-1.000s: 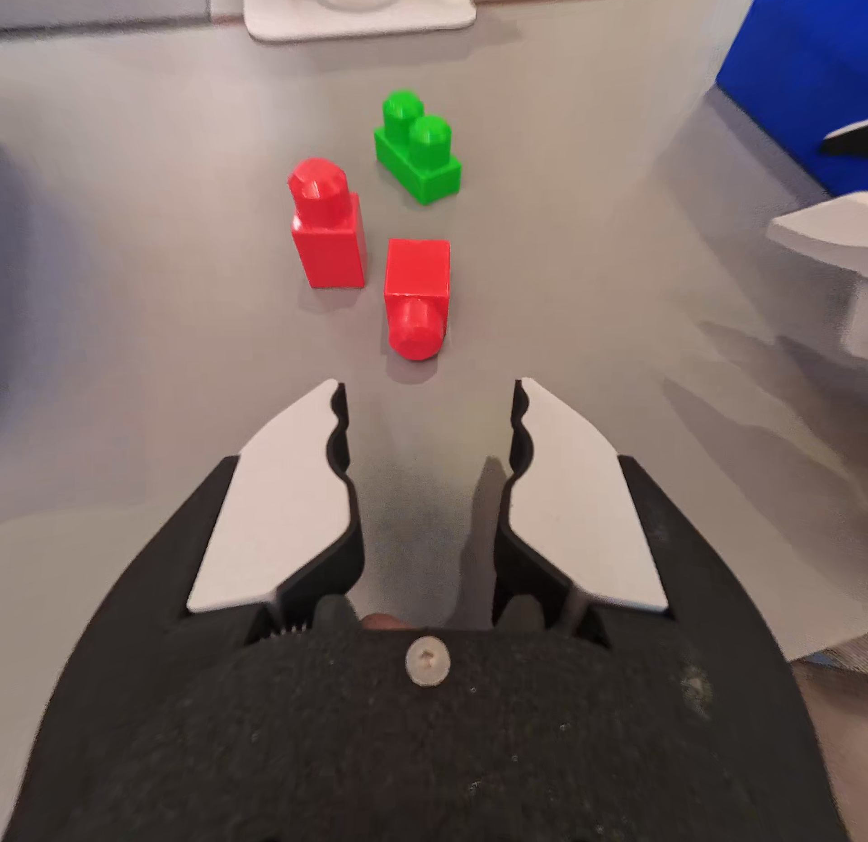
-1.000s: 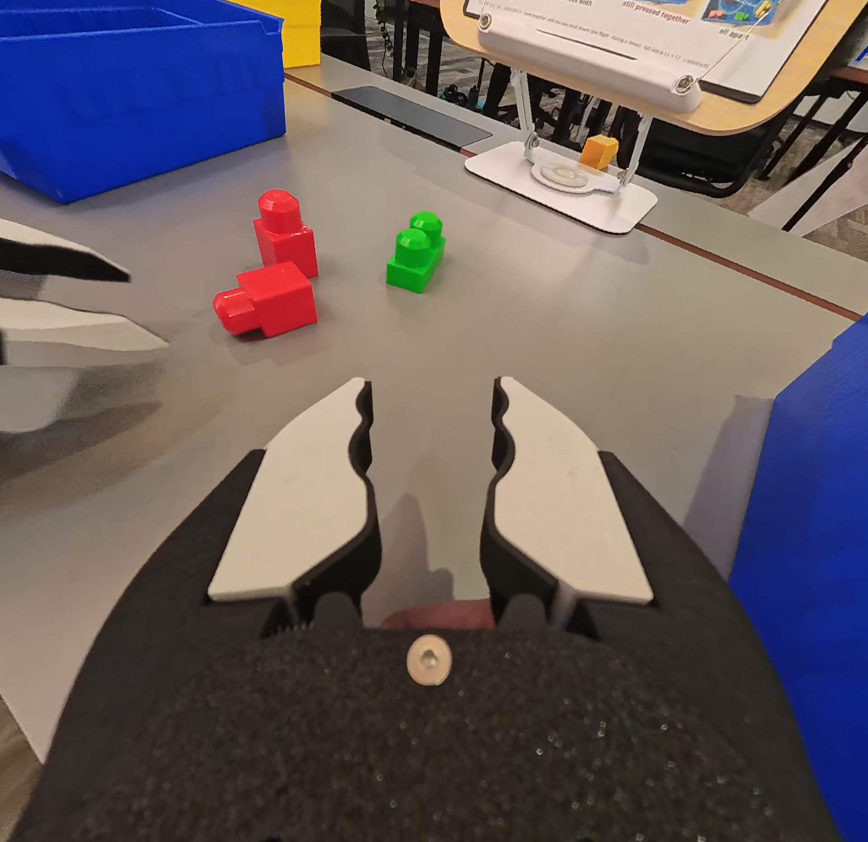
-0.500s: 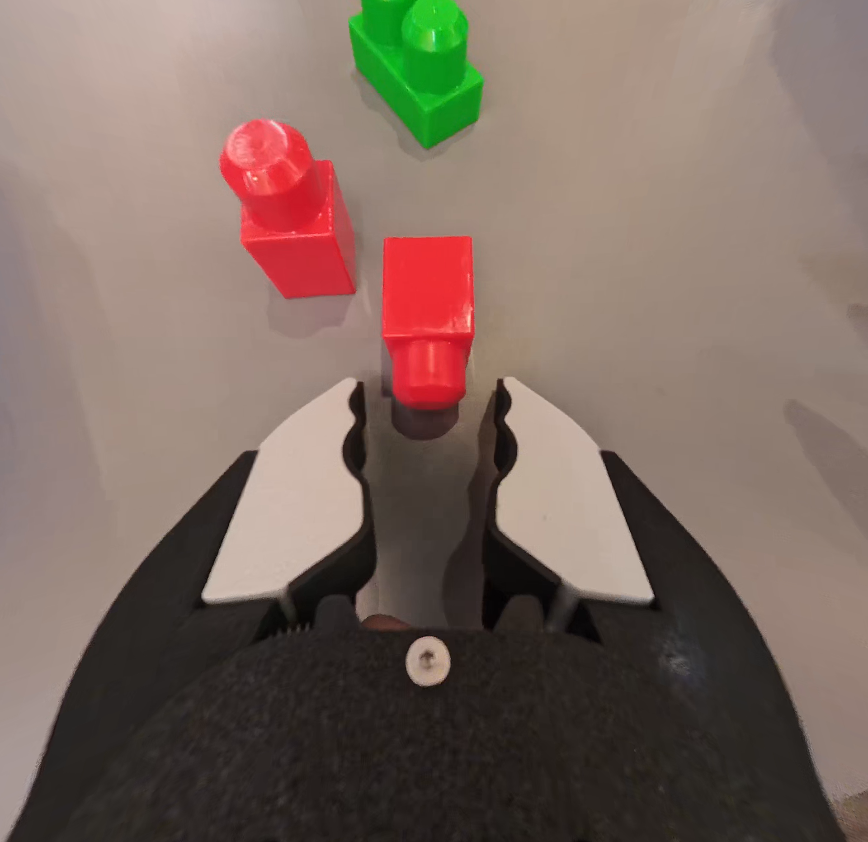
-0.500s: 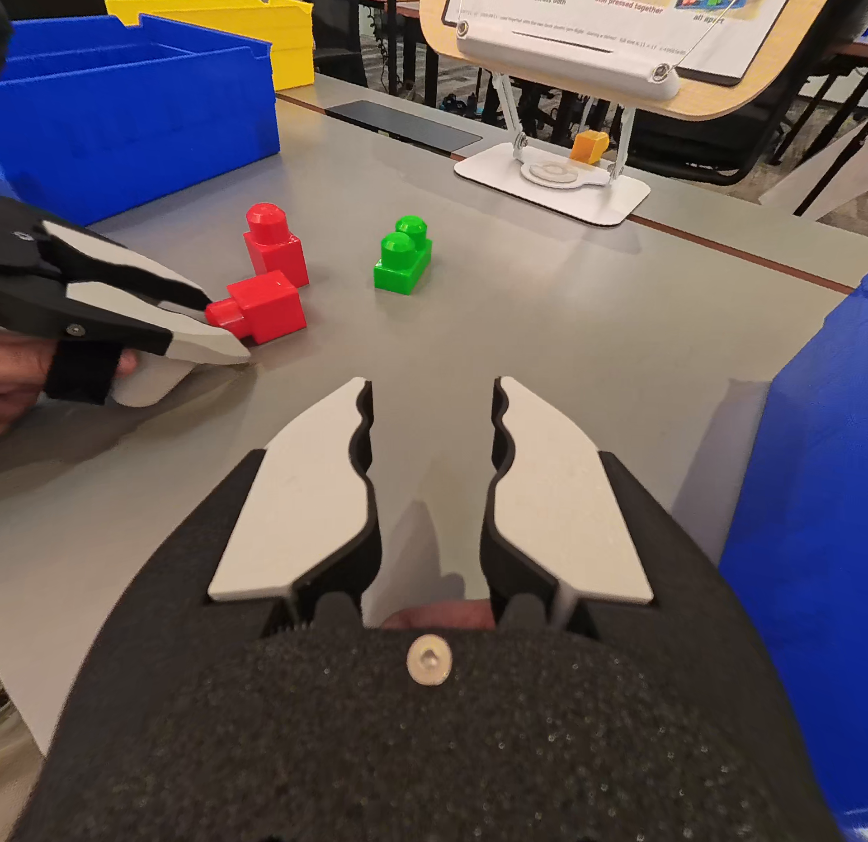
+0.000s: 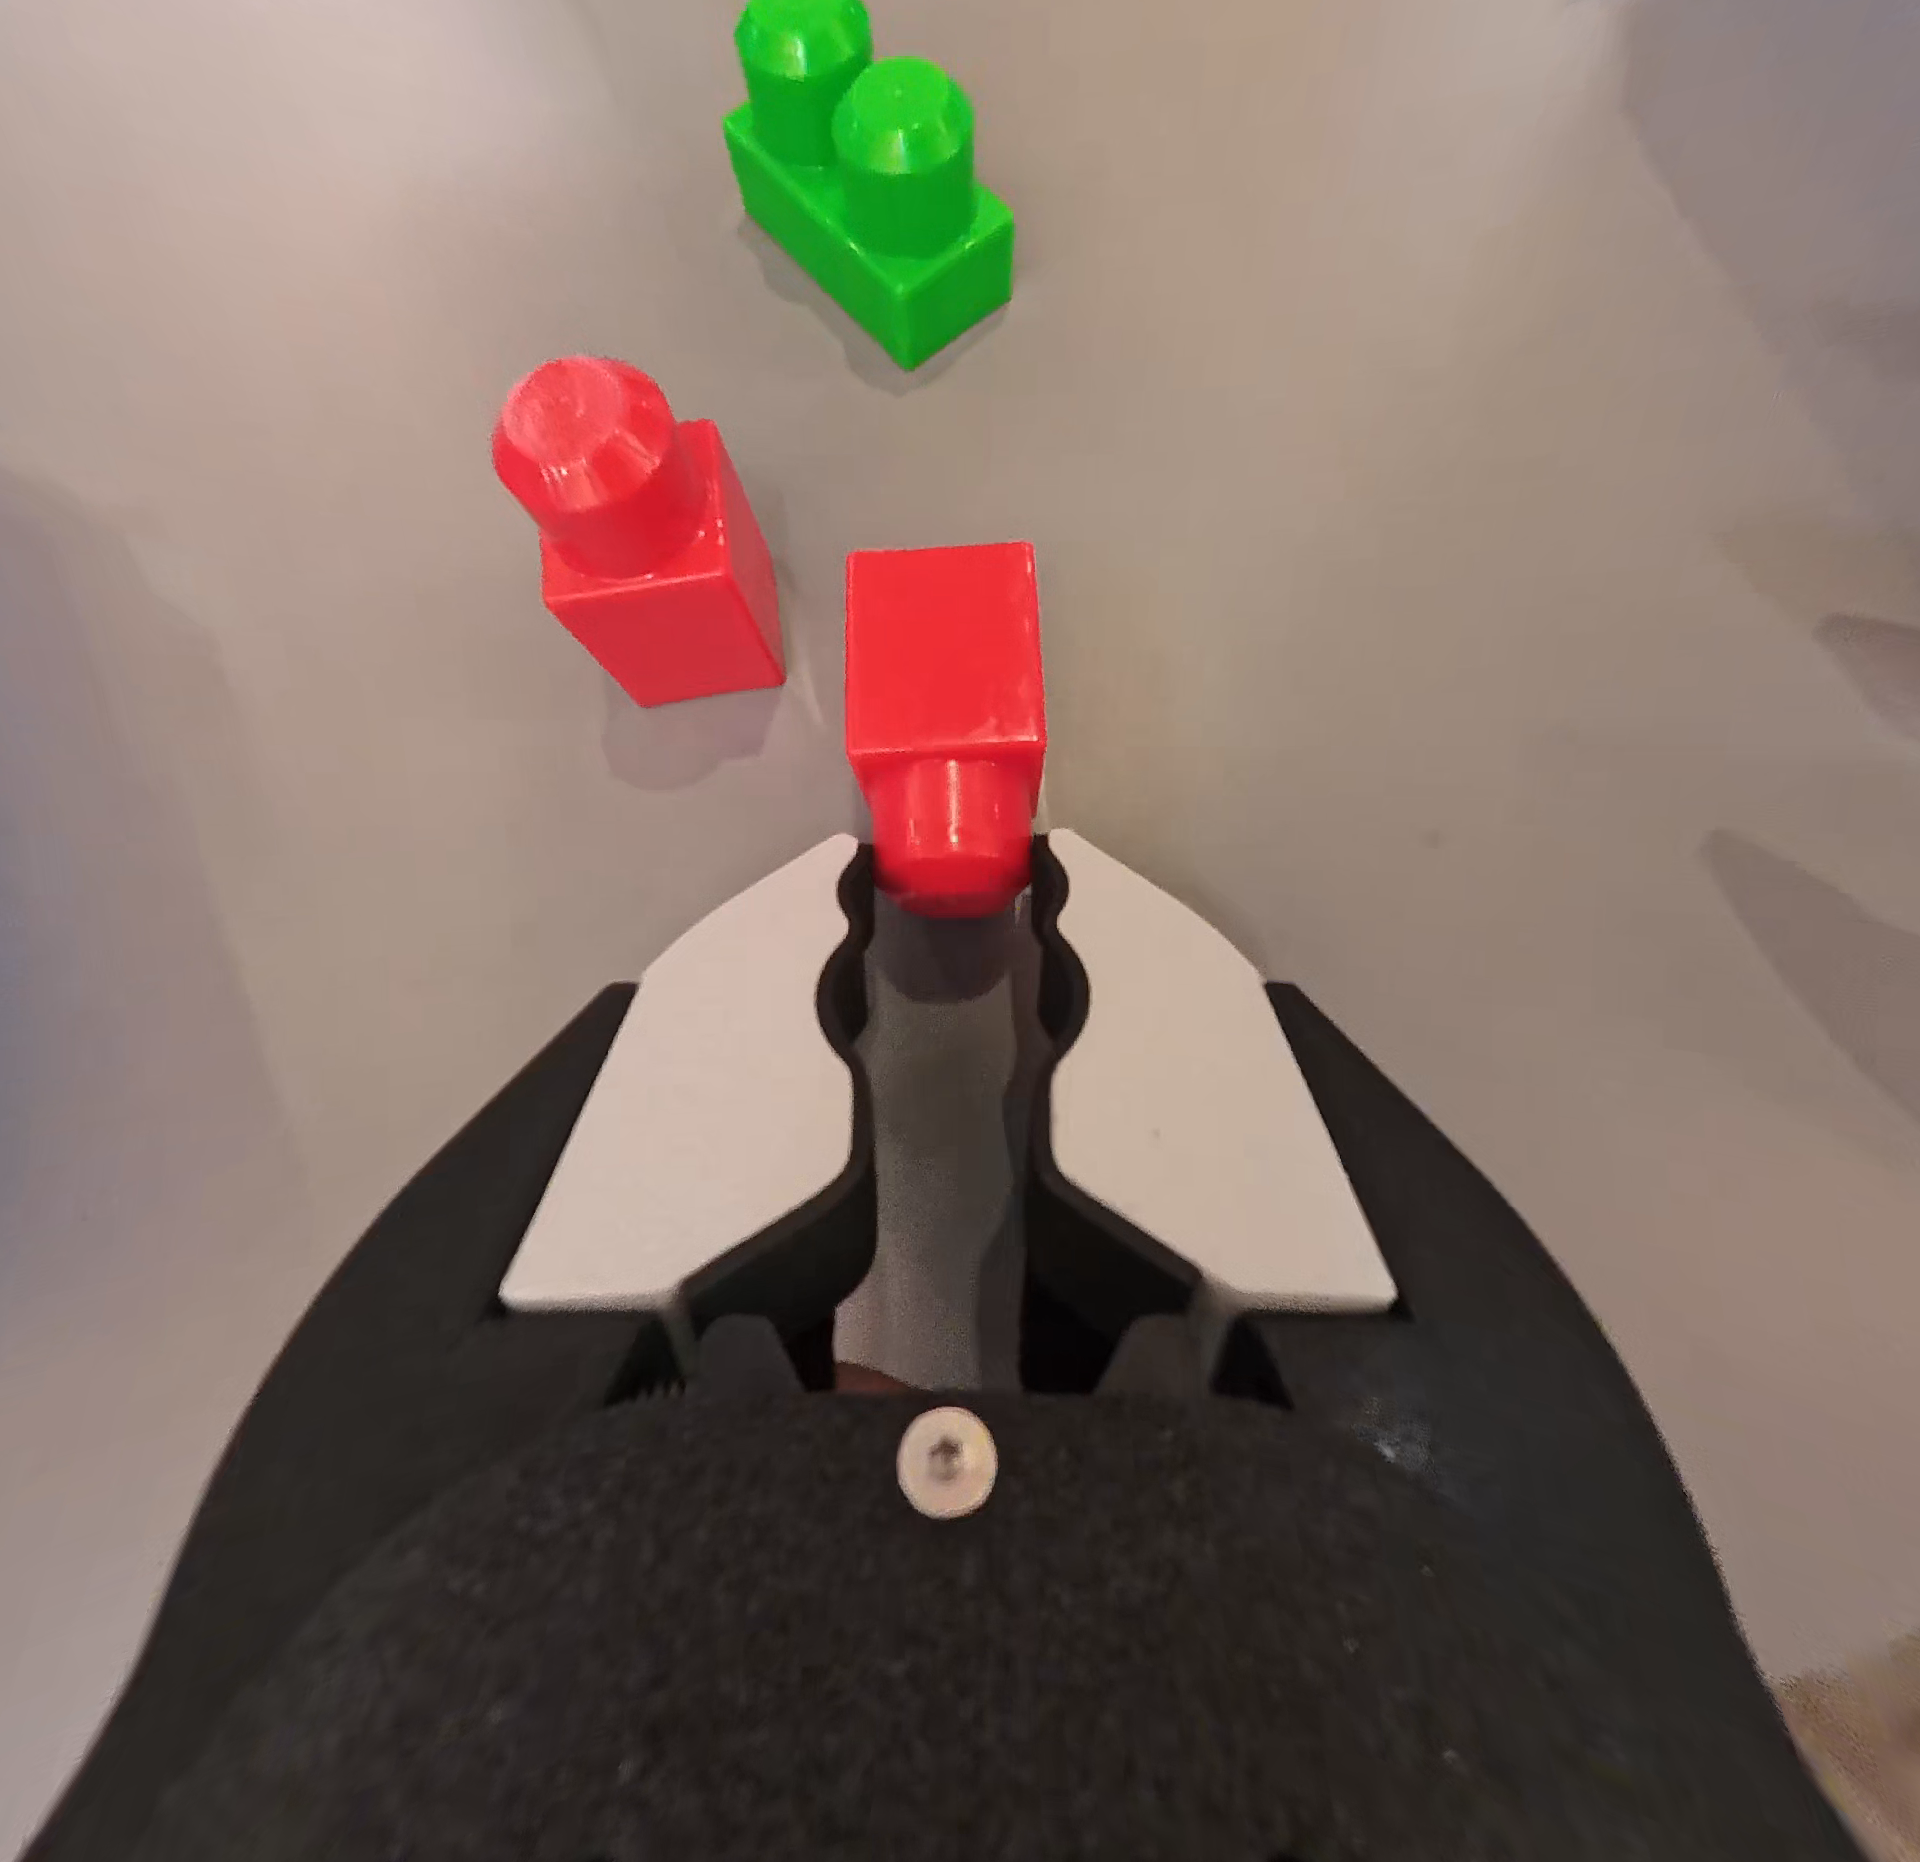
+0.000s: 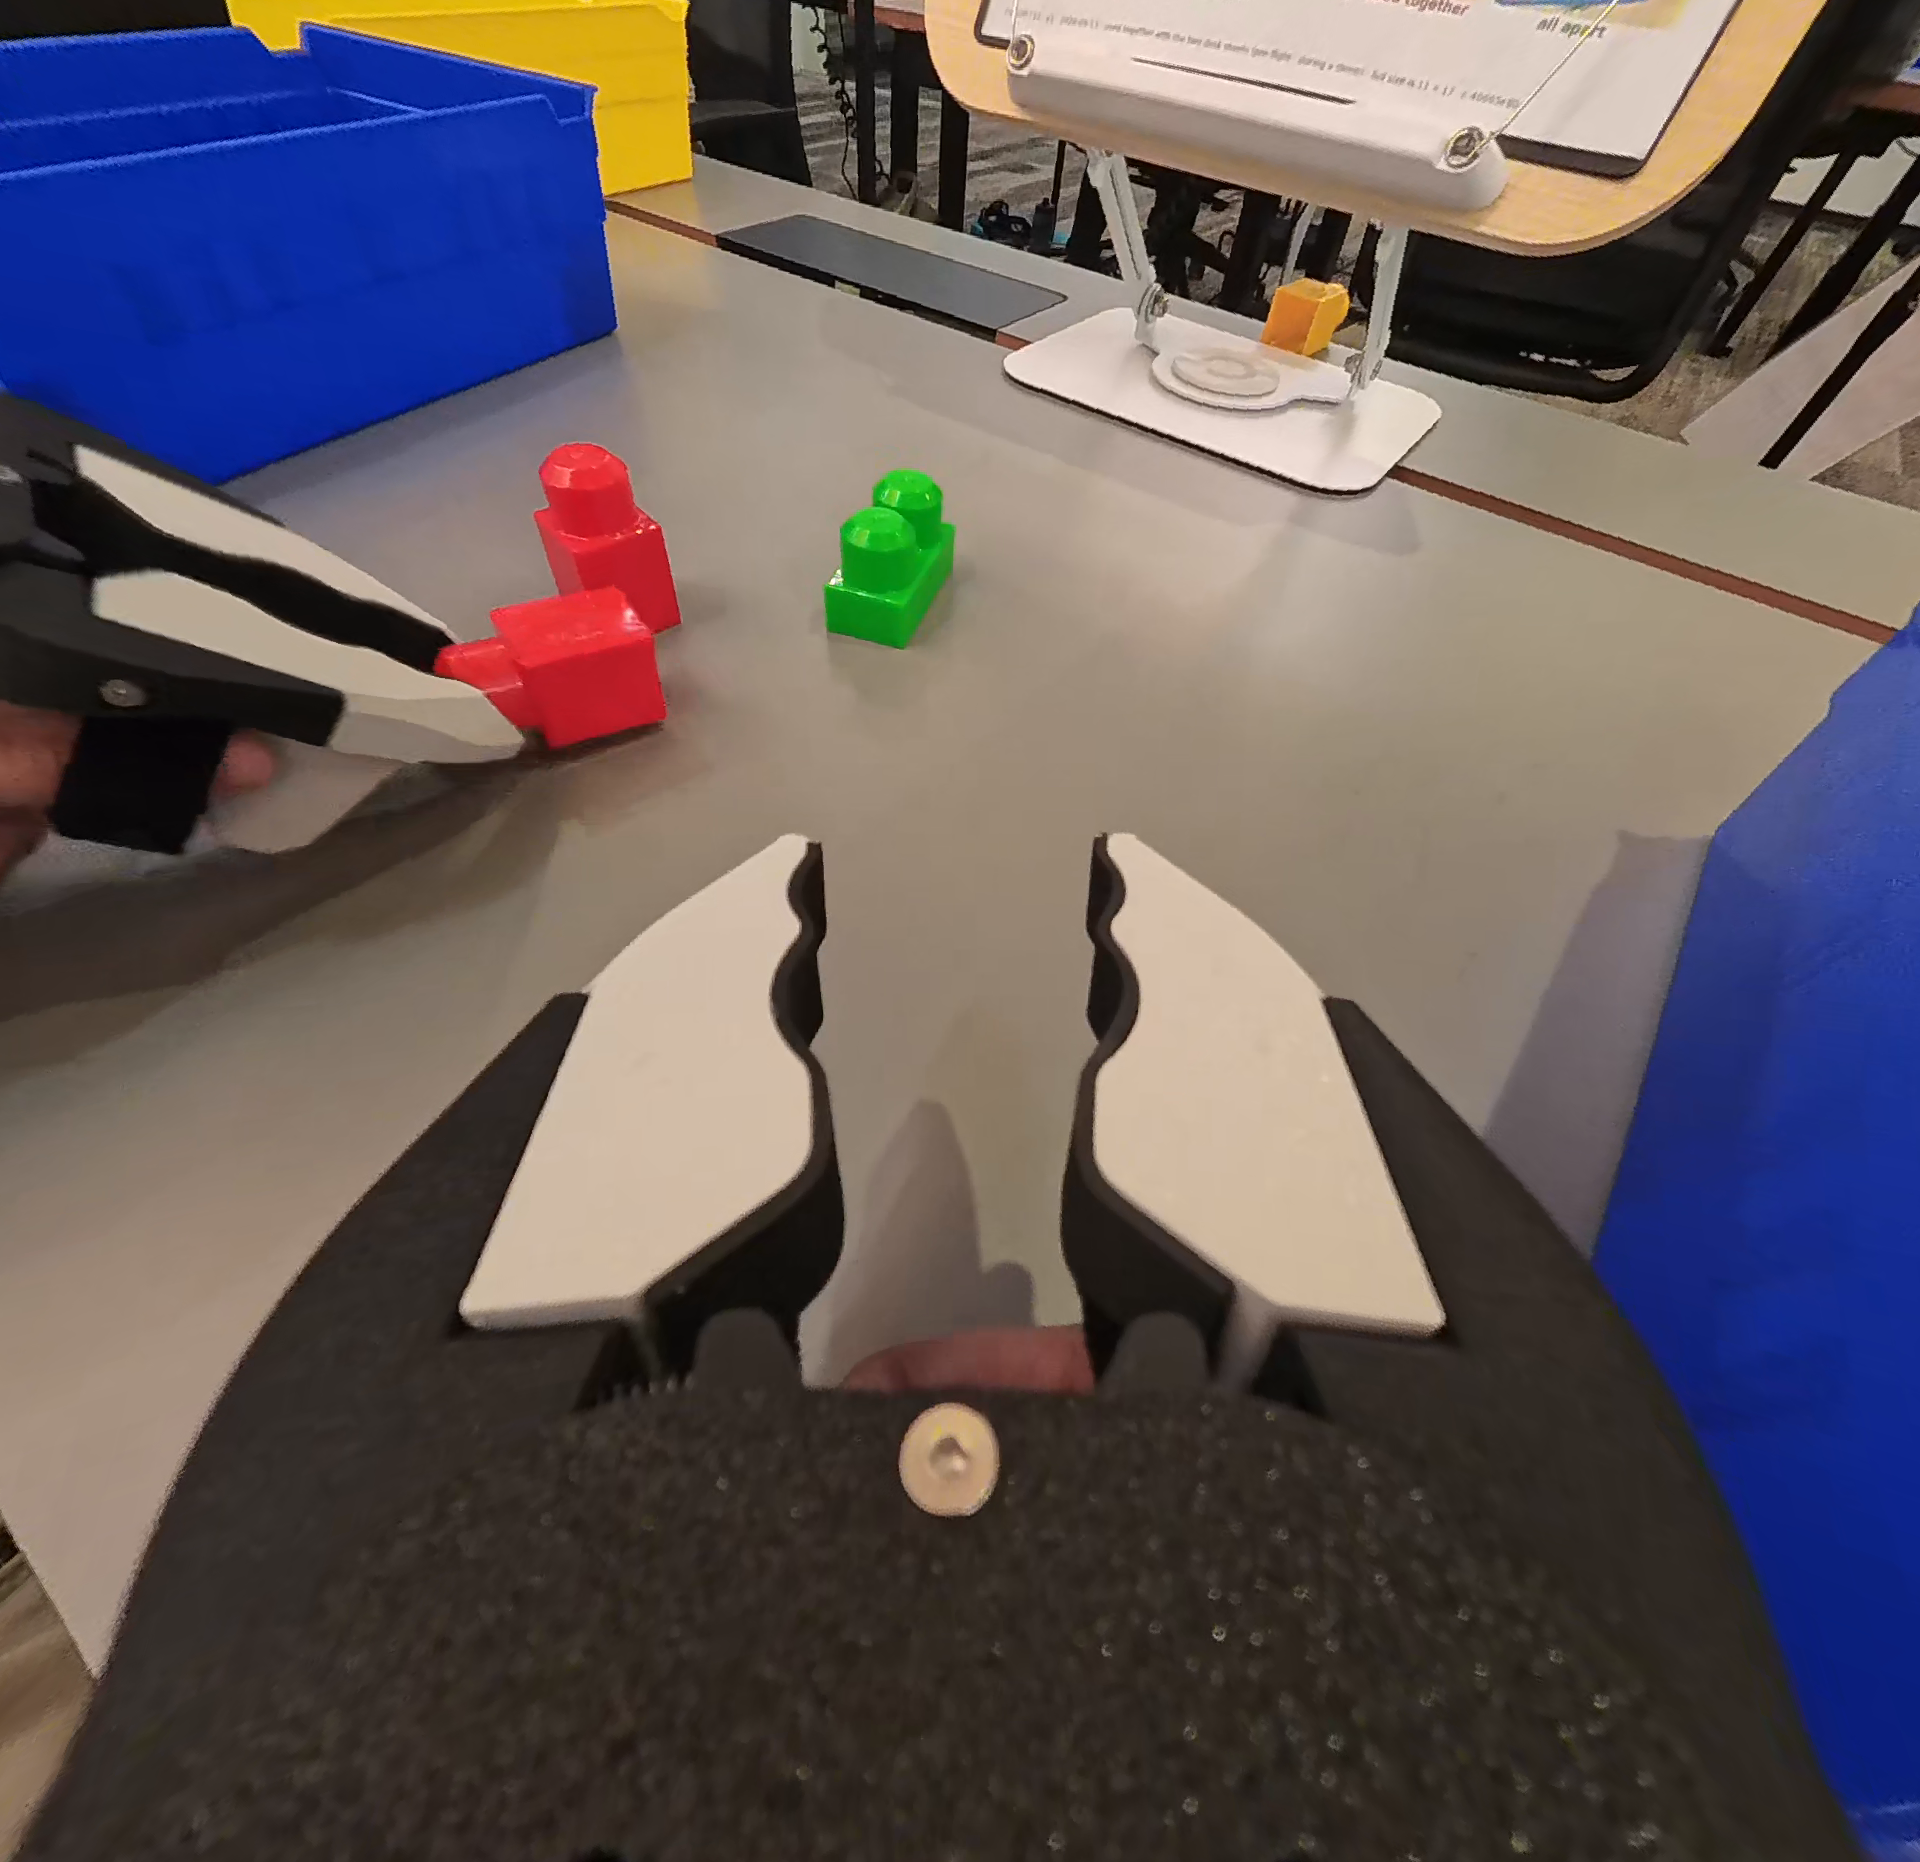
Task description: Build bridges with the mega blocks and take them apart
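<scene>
Blocks sit on the grey desk. One red block lies on its side with its round knob pointing at the left tongs. Those tongs are pinching the knob, one tip on each side. A second red block stands upright just beside it, to the left and a bit farther off. A green block with two knobs stands farther away, to the right.

The right tongs are spread apart with nothing between them, held over the bare desk nearer than the blocks. A blue bin stands at the far left, with a yellow bin behind it. A white stand holding a board sits at the far right.
</scene>
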A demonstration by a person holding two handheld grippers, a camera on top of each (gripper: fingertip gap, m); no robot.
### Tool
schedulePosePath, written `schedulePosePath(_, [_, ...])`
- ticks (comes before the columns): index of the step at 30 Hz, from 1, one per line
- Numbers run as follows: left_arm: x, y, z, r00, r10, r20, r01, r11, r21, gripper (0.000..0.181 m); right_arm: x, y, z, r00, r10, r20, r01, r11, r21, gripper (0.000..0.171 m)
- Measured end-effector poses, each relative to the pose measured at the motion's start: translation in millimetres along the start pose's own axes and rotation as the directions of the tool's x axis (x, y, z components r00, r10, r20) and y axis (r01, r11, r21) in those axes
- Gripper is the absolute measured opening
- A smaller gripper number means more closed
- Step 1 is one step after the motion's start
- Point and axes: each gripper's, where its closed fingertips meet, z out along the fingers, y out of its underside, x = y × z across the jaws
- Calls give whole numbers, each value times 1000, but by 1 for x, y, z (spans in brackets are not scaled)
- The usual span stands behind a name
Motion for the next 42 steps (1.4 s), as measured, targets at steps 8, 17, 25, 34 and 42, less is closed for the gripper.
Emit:
schedulePosePath(8, [-44,-27,-63,972,233,-40,-235,968,-91,28,-2,-2,0,1000,4,8,-4,1000,5,48])
schedulePosePath(17, [-98,-28,-65,842,522,-138,-532,757,-380,28,-4,-3,-1,1000,9,13,-9,1000,11,48])
schedulePosePath(25, [-130,-34,-40,523,797,-301,-799,337,-498,29,-1,-4,-2,1000,13,10,-13,1000,13,48])
schedulePosePath(34, [-124,-49,-22,190,797,-573,-848,-161,-505,29,-3,-5,-3,1000,15,17,-15,1000,18,48])
schedulePosePath(42, [-104,-52,4,54,768,-638,-848,-302,-436,29,4,-7,-7,1000,24,3,-24,999,27,48])
